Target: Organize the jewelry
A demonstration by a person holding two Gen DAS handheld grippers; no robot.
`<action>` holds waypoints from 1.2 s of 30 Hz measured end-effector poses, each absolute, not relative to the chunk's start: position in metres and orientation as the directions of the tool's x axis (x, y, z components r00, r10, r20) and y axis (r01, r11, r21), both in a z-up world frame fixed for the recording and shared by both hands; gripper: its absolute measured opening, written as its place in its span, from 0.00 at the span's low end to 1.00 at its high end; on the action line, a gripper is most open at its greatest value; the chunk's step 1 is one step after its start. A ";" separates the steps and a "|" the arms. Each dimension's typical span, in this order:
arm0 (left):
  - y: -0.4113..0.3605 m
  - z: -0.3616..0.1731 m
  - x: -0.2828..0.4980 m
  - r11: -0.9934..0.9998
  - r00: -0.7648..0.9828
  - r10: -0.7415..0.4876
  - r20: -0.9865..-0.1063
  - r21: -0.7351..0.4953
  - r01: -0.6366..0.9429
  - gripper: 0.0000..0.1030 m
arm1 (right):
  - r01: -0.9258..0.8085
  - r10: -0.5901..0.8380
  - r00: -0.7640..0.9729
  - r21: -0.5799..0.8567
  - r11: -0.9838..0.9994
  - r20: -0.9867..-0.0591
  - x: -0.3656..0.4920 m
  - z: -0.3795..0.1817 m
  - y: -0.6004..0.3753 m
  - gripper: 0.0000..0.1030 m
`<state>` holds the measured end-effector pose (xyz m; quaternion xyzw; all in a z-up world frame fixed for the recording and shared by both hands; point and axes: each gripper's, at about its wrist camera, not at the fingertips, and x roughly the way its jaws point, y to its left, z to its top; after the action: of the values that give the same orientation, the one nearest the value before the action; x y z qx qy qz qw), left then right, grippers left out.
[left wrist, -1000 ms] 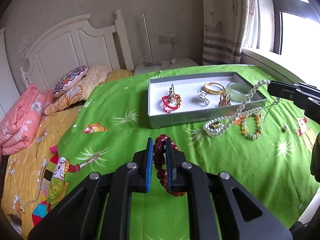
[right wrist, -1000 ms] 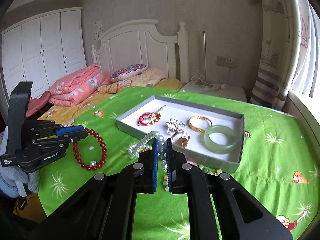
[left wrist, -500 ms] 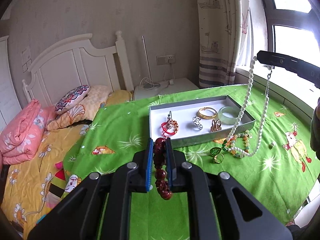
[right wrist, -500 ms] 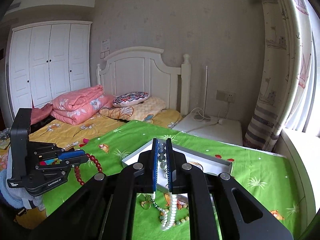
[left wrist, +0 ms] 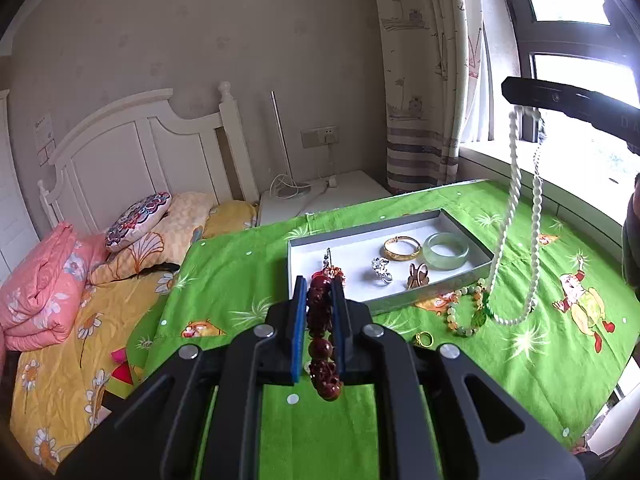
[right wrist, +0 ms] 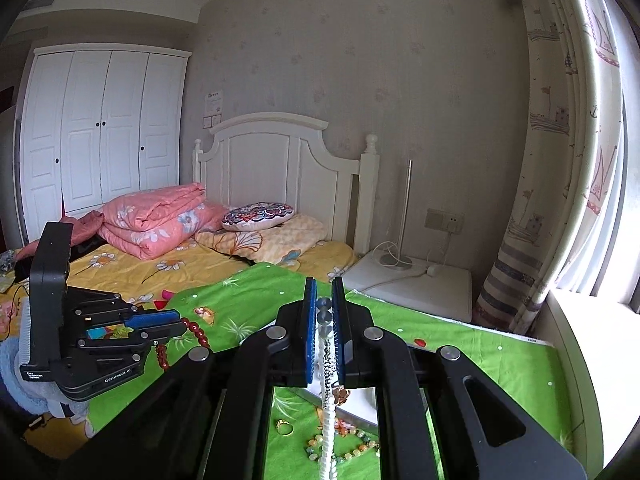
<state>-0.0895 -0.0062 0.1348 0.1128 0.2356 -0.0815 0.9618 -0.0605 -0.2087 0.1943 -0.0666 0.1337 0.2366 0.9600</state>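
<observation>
Our left tongs (left wrist: 319, 300) pinch the red beads (left wrist: 322, 344). Our right tongs (right wrist: 324, 312) pinch the pearls (left wrist: 516, 216), which hang long and straight down. The box (left wrist: 400, 304) lies below, ahead of both, nearer the left.

The left claw (right wrist: 176, 322) body reads "GenRobot.AI"; its white label is too small.
</observation>
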 end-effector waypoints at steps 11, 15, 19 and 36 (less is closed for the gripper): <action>-0.017 0.134 -0.072 0.952 0.864 -0.134 -0.485 0.177 0.248 0.11 | -0.469 0.425 0.837 -0.051 0.882 -0.346 -0.040 0.196 -0.211 0.10; -0.015 0.125 -0.073 0.952 0.856 -0.134 -0.500 0.176 0.252 0.11 | -0.464 0.431 0.793 0.031 0.885 -0.430 -0.034 0.162 -0.227 0.65; -0.012 0.120 -0.073 0.952 0.855 -0.129 -0.503 0.178 0.248 0.11 | -0.451 0.424 0.704 0.102 0.886 -0.570 -0.030 0.105 -0.241 0.79; -0.013 0.110 -0.081 0.949 0.850 -0.167 -0.499 0.154 0.277 0.11 | -0.449 0.255 0.511 -0.001 0.894 -0.821 -0.053 0.000 -0.187 0.66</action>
<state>-0.0806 -0.0133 0.1099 0.1105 0.2479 -0.1161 0.9554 -0.0530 -0.1870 0.0004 -0.1074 0.4504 0.2042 0.8625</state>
